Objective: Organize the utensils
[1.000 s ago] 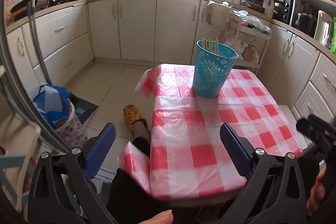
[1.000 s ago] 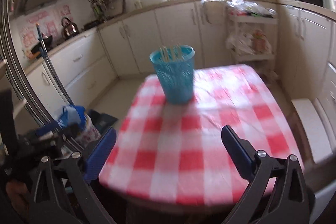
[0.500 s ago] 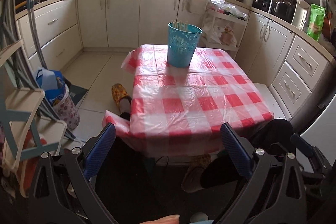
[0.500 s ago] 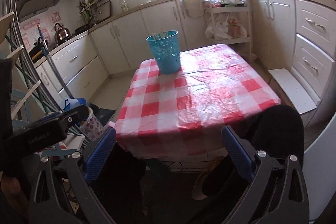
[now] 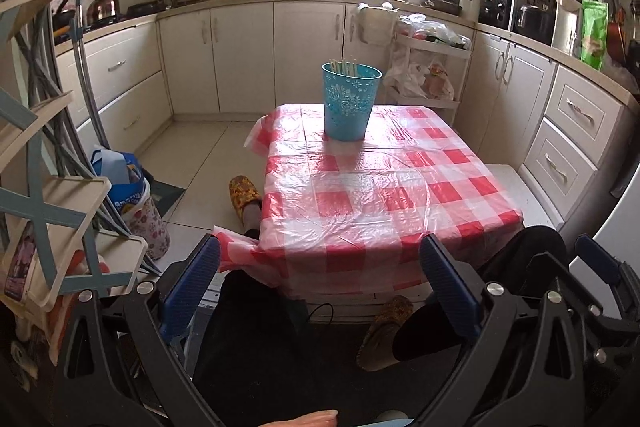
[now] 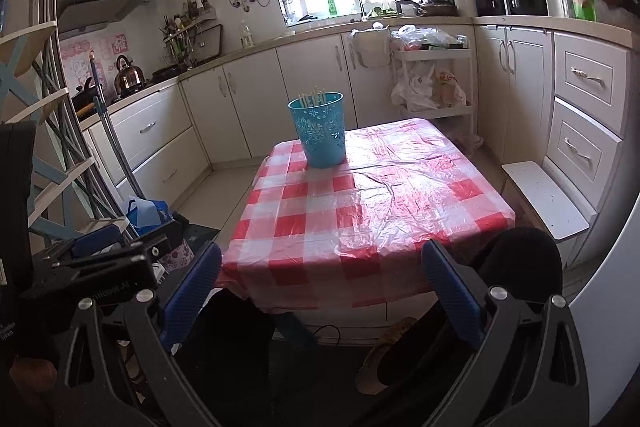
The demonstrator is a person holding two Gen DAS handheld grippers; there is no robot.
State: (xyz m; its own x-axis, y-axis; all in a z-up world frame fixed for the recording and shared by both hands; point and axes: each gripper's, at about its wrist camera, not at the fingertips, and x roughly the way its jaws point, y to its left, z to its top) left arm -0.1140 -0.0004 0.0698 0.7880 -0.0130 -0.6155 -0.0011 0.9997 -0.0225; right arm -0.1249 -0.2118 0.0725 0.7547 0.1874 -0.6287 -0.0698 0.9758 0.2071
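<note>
Kitchen cabinets: cream doors and drawers running along the far wall and down both sides of the room.
Table: middle of the room, under a red-and-white checked plastic cloth; the cloth hangs loose at the near left corner.
Shelf rack: near left, beige trays on blue crossed struts.
White trolley: far right of the table, against the cabinets, stuffed with plastic bags.
White step stool: right of the table, beside the drawers.
Left gripper: held low, near side of the table, well apart from it; blue-padded fingers spread wide with nothing between them.
Right gripper: held low at the near edge of the table; blue fingers likewise spread wide, gripping nothing.
Blue holder: perforated plastic cup standing upright on the far left part of the table.
Bag: blue and white, on the floor to the left.
Kettle: metal, on the far left counter.
Slipper: yellow patterned, on a foot left of the table.
Chopsticks: pale bundle standing inside the blue holder, tips showing just above its rim.
</note>
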